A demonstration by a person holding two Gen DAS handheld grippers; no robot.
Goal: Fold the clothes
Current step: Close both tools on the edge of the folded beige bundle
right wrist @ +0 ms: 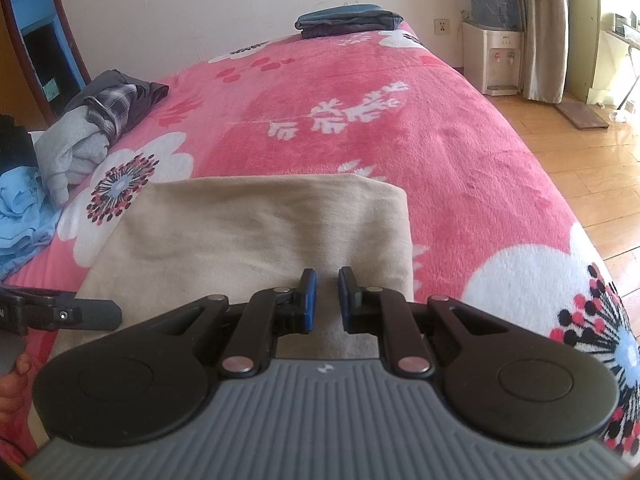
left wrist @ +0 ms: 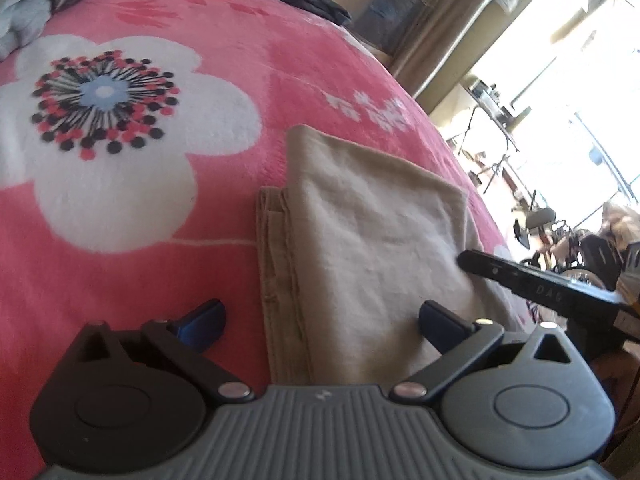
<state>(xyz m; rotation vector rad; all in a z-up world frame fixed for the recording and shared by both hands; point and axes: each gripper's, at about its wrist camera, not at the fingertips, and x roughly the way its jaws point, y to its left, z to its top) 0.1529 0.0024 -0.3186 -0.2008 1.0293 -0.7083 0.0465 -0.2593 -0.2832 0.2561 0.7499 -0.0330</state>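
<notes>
Folded beige cloth (right wrist: 256, 236) under both grippers

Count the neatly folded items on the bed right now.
2: the beige garment under both grippers at the near edge, and a dark blue stack at the far end by the wall. The pile at left is unfolded and may hide more.

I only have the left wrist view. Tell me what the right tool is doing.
Observer: The right tool is over the folded beige cloth near its right edge, fingers almost together with a narrow gap.
Operator: Report what lies left of the cloth.
Observer: A crumpled light-blue garment sits beside the grey garment.
Operator: Describe the room past the bed.
Observer: A white water dispenser stands against the wall.
</notes>
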